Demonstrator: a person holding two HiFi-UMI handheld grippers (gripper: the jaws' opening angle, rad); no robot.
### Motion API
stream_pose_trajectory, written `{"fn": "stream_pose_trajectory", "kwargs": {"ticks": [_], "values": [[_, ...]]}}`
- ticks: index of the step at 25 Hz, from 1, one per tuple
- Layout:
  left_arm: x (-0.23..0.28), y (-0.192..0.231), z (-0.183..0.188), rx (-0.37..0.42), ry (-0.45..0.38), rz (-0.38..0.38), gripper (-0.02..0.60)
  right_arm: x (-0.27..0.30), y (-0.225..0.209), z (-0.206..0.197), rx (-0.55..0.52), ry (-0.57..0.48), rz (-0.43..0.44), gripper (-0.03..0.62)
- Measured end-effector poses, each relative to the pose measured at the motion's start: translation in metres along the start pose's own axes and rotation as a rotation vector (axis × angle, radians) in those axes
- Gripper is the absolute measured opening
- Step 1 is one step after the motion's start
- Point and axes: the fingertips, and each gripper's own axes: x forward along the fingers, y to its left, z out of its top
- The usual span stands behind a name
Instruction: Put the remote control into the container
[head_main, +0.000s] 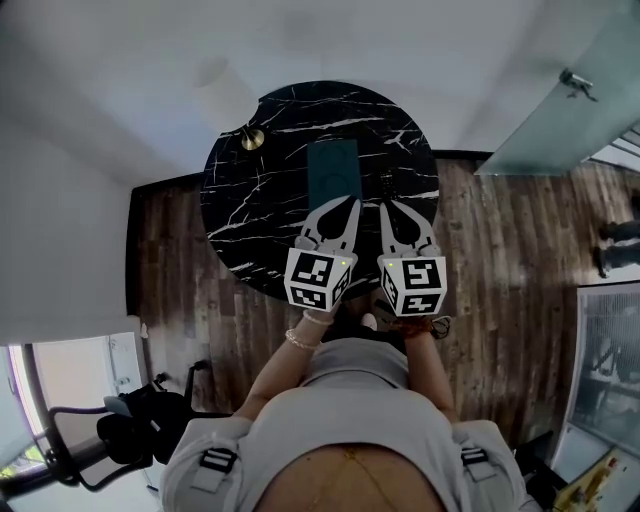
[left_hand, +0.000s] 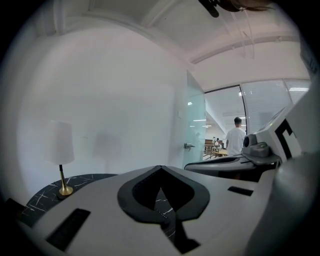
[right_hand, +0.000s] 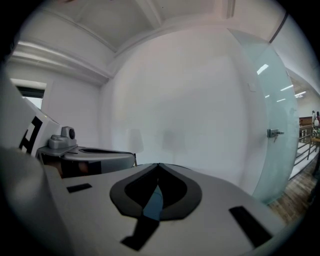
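The task seems to me not yet begun. The dark teal rectangular container (head_main: 333, 168) lies flat near the middle of the round black marble counter with white veins (head_main: 250, 215), and from above I cannot tell whether anything is inside it. The remote control (head_main: 386, 184) I take to be the slim dark thing on the counter just at the right of the container, though it is too small to be sure. The left claw (head_main: 350, 206) and the right claw (head_main: 386, 208) hover side by side over the near part of the counter and point toward the container. Each one is pressed together and holds nothing (each gripper view shows its two tips meeting). So all is left to do: a claw must spread, take the remote control, bring it over the container and let it go. Only the head view gives the layout from above, with the counter, the container, both claws and the brown wooden floor (head_main: 500, 240). The left gripper view shows from the side a lamp with a brass foot and a white shade (left_hand: 61, 142) at the counter's far edge, and a person in a white shirt (left_hand: 235, 140) far behind glass. The right gripper view shows a teal strip through the gap behind its tips, probably the container, and a frosted glass door (right_hand: 272, 125) with a handle.
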Motion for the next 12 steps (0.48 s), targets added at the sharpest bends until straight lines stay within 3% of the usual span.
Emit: {"fn": "stream_pose_trajectory", "kwargs": {"ticks": [12], "values": [[0.016, 0.038, -0.017, -0.006, 0.04, -0.089, 0.002, 0.037, 0.002, -0.017, 0.033, 0.044, -0.088, 0.011]]}}
